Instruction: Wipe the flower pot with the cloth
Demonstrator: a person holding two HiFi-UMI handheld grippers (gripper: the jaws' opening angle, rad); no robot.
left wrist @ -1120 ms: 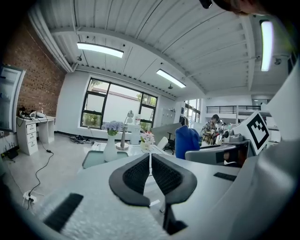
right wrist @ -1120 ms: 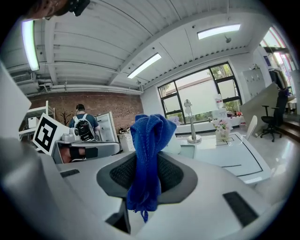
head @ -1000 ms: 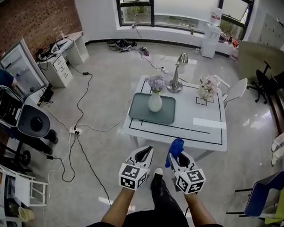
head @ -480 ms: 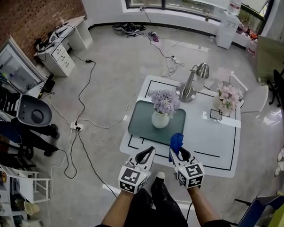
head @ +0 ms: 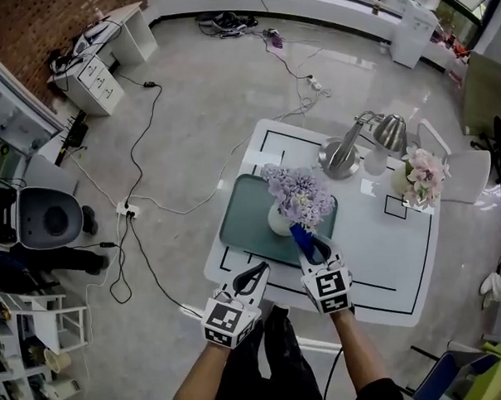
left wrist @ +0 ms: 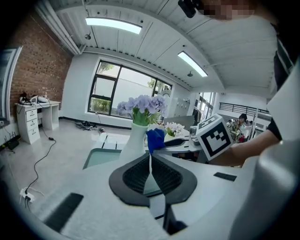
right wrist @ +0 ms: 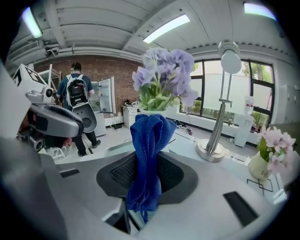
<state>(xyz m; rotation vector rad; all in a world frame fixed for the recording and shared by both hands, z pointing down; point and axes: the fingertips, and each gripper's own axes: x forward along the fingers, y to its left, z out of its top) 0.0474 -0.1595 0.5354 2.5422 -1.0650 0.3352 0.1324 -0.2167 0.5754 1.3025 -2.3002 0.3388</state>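
Note:
The flower pot is a white vase [head: 276, 223] with purple flowers [head: 301, 196]; it stands on a grey-green tray [head: 239, 229] on the white table [head: 385, 255]. My right gripper [head: 307, 243] is shut on a blue cloth [head: 299, 233], which sits just right of the vase and close to it. The right gripper view shows the cloth [right wrist: 148, 149] bunched upright between the jaws of my right gripper [right wrist: 149, 161], with the flowers [right wrist: 164, 77] right behind. My left gripper [head: 256, 273] is shut and holds nothing, near the table's front edge. In the left gripper view, the vase [left wrist: 133, 139] is ahead of my left gripper [left wrist: 150, 158].
A silver desk lamp [head: 360, 145] and a second small vase of pink flowers [head: 418, 175] stand at the table's far right. Cables [head: 142, 183] run over the floor at the left. A chair [head: 469, 165] is beyond the table. A person with a backpack [right wrist: 76, 101] stands in the room.
The person has walked up to the table. Both grippers moved forward; the right one carried the cloth from short of the table edge to beside the vase.

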